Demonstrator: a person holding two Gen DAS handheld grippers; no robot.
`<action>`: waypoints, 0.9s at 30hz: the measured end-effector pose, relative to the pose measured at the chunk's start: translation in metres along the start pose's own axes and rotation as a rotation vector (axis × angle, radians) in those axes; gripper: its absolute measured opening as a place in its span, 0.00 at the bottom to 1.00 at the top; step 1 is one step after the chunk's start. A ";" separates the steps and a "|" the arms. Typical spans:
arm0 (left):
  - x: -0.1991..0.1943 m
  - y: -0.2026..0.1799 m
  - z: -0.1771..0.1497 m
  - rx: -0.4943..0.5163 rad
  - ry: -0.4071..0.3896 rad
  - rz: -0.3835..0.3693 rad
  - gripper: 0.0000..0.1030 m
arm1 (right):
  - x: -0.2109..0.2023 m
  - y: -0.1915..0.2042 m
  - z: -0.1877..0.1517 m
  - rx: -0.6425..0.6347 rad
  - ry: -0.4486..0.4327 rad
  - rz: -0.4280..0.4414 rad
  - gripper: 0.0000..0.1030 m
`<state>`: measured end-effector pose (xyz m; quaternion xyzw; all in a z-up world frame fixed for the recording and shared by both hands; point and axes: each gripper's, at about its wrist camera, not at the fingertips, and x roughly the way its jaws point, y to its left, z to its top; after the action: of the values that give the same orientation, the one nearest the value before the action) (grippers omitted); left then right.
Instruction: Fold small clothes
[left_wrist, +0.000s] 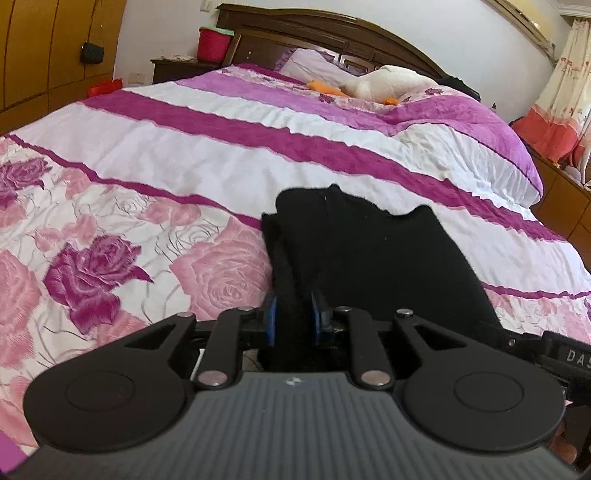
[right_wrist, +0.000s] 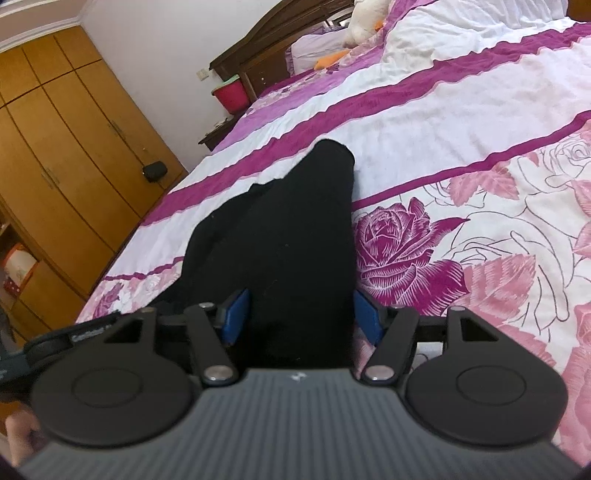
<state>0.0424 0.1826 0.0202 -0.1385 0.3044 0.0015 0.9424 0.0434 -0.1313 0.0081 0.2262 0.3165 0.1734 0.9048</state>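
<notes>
A small black garment lies on the pink and white floral bedspread, partly folded with doubled layers at its left side. My left gripper is shut on its near edge, blue pads pinching the cloth. In the right wrist view the same black garment stretches away from me across the bedspread. My right gripper holds a thicker bunch of the black cloth between its blue pads, jaws wider apart but closed on the fabric.
A white plush toy and pillow lie by the dark wooden headboard. A red bucket stands on the nightstand. Wooden wardrobes line the wall beside the bed. Curtains hang at the right.
</notes>
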 end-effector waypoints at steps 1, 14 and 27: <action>-0.003 0.001 0.002 -0.003 -0.001 0.001 0.21 | -0.002 0.000 0.001 0.011 -0.006 -0.002 0.63; -0.016 0.002 0.042 0.032 0.017 0.025 0.72 | -0.018 0.005 0.031 0.034 -0.061 0.031 0.70; 0.057 0.004 0.024 -0.016 0.166 -0.039 0.76 | 0.042 -0.025 0.023 0.079 0.052 0.071 0.70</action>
<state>0.1026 0.1886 0.0051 -0.1517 0.3785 -0.0261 0.9127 0.0936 -0.1401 -0.0091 0.2680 0.3383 0.1986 0.8799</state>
